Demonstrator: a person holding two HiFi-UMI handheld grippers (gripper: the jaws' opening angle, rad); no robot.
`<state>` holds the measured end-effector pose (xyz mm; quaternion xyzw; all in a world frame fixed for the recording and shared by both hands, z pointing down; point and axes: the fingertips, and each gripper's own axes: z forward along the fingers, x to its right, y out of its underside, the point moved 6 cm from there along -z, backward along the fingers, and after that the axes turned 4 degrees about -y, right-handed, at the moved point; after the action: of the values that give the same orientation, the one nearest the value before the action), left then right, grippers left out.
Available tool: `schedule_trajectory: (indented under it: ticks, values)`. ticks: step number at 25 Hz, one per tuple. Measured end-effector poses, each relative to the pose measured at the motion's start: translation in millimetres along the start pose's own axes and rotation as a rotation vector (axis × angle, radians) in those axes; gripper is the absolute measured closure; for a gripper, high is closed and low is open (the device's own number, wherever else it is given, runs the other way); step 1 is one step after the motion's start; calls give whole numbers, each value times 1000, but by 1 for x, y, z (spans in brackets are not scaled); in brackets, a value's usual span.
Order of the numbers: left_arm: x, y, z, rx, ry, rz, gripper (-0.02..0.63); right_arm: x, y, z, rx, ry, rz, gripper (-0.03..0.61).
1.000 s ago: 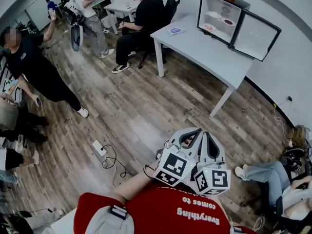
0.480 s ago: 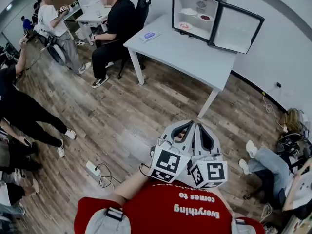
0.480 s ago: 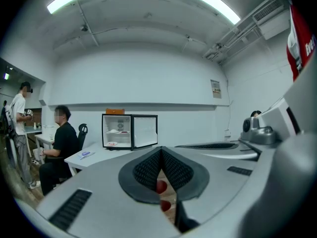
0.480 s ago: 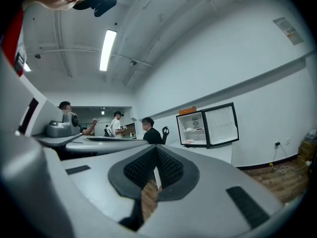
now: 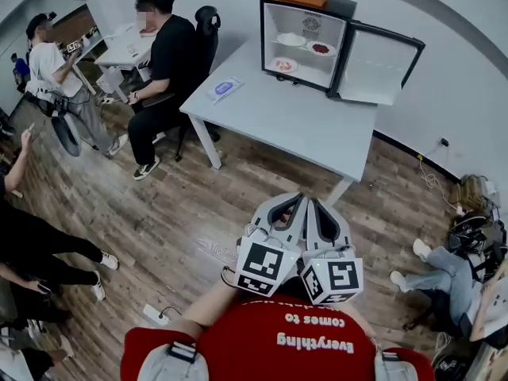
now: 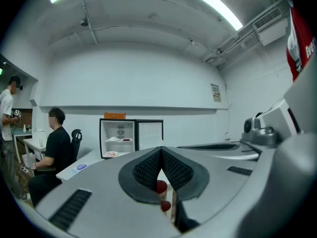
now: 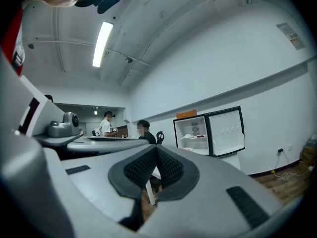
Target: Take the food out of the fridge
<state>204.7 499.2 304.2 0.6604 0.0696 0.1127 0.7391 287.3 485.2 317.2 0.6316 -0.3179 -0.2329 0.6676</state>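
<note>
Wooden floor [image 5: 182, 213], open fridge [image 5: 311, 24] on white table [image 5: 294, 121]

Food [image 5: 322, 49] in the fridge [image 5: 290, 21], too small for detail

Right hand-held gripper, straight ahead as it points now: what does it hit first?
Likely the near edge of the white table, past bare floor. The right hand-held gripper is shut and aimed that way. Depth is unclear.

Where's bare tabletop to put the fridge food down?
Most of the table is bare: the stretch from the fridge front and its open door to the near corner. Crowded: fridge shelves with plates, and the left edge by the sheet and seated person.
</note>
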Motion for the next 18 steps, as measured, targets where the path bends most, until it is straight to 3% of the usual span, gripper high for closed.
schedule_trajectory:
  ticks: [13,18]
  values:
    - [-90,15,114,-26,22,-52,609,55,15,132,-51,25,11,568]
    - [-128,-3,192,8,35,0,609,103,0,202,-2,39,0,568]
